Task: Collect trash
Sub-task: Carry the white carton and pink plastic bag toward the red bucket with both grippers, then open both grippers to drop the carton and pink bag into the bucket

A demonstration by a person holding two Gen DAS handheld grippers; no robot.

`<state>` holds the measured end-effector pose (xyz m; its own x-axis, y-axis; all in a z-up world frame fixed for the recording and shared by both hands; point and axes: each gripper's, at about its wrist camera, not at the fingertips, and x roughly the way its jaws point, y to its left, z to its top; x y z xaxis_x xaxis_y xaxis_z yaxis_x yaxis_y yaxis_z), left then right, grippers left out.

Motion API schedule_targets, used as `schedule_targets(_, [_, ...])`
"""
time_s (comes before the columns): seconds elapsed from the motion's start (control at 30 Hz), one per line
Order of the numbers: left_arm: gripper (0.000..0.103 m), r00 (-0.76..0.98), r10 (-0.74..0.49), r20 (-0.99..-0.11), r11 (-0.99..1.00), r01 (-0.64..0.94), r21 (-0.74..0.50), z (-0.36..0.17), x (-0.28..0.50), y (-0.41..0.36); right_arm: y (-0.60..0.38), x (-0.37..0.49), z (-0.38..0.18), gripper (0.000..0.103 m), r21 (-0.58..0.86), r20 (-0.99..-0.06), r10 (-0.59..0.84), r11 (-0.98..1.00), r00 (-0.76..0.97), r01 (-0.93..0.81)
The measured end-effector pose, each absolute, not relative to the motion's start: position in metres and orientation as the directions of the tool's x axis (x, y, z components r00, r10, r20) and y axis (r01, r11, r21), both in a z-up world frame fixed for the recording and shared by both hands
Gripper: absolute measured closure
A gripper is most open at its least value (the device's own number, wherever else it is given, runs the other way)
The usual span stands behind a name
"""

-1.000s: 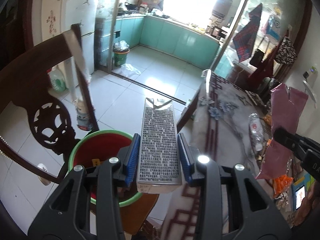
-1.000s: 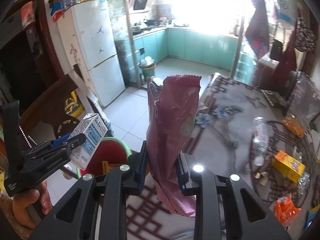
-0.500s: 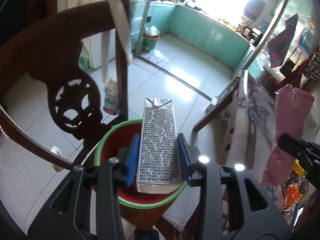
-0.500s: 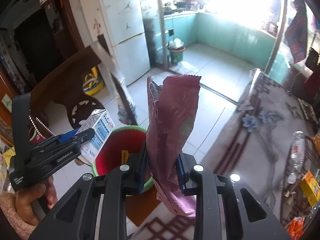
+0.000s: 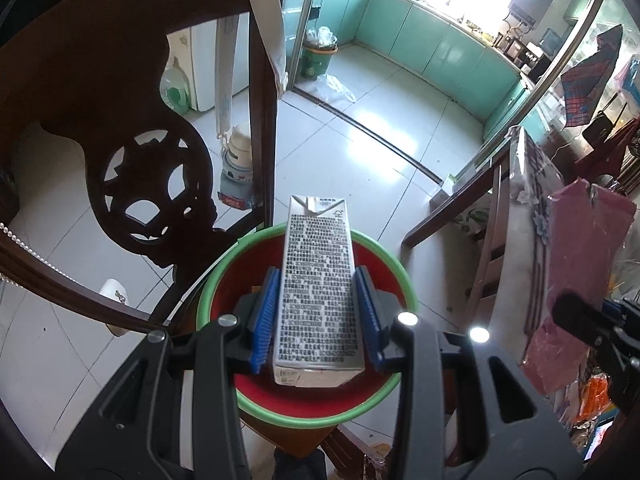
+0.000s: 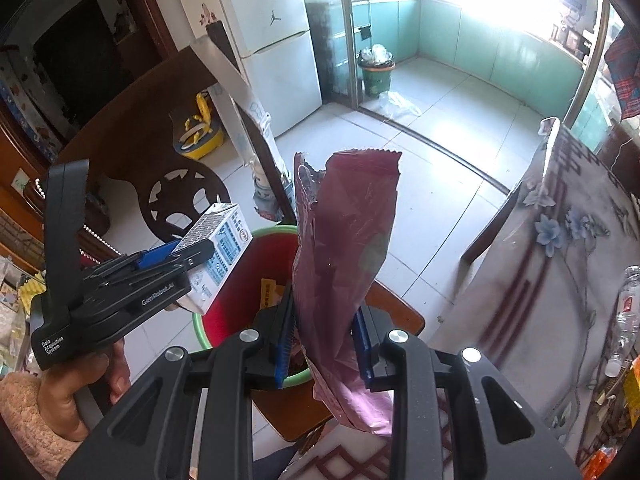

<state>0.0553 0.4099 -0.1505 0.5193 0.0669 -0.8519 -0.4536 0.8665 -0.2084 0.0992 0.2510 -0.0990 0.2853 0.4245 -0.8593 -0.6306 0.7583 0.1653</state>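
My left gripper (image 5: 316, 316) is shut on a white milk carton (image 5: 318, 280), which hangs straight over the red bin with a green rim (image 5: 384, 256) on the chair seat. In the right wrist view the same carton (image 6: 218, 256) sits in the left gripper (image 6: 188, 252) above the bin's left edge. My right gripper (image 6: 324, 332) is shut on a crumpled maroon snack bag (image 6: 344, 248), held upright over the bin (image 6: 244, 272). A yellow scrap (image 6: 267, 294) lies inside the bin. The bag (image 5: 580, 264) shows at the right in the left wrist view.
A dark carved wooden chair back (image 5: 100, 120) rises left of the bin. The table with a floral cloth (image 6: 560, 248) stands to the right, with a plastic bottle (image 6: 624, 312) on it. A fridge (image 6: 272, 40) and a green kitchen bin (image 6: 376, 76) stand farther off.
Both grippers have moved left and down from over the table edge to above the red bin, still holding the carton and the bag. The bin now fills the space under both.
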Motion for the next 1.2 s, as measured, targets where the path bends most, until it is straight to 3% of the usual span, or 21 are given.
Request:
schedule_targets(0.9, [0.066,0.496,0.056,-0.866,0.861,-0.463,-0.21,-0.157,0.062,0.412,0.267,0.104,-0.107,0.071,0.223,-0.858,0.471,0.704,0.207,-0.674])
schedule_targets(0.93, [0.066,0.496,0.062,-0.866,0.861,-0.466,-0.205,-0.156,0.062,0.412,0.267,0.103,-0.106,0.067,0.227,-0.853,0.478,0.699,0.208,-0.678])
schedule_targets(0.97, [0.059,0.493,0.075,-0.867,0.86,-0.473,-0.194,-0.155,0.061,0.412,0.267,0.103,-0.105,0.048,0.229,-0.848,0.486,0.695,0.211,-0.682])
schedule_targets(1.0, [0.04,0.492,0.088,-0.866,0.857,-0.481,-0.186,-0.153,0.059,0.413,0.267,0.102,-0.103,0.039,0.228,-0.843,0.491,0.696,0.221,-0.681])
schedule_targets(1.03, [0.035,0.499,0.094,-0.861,0.853,-0.487,-0.189,-0.151,0.057,0.413,0.265,0.101,-0.101,0.033,0.226,-0.834,0.498,0.699,0.235,-0.679])
schedule_targets(1.2, [0.034,0.529,0.107,-0.842,0.848,-0.491,-0.2,-0.138,0.046,0.412,0.254,0.094,-0.09,0.034,0.219,-0.823,0.505,0.707,0.262,-0.673])
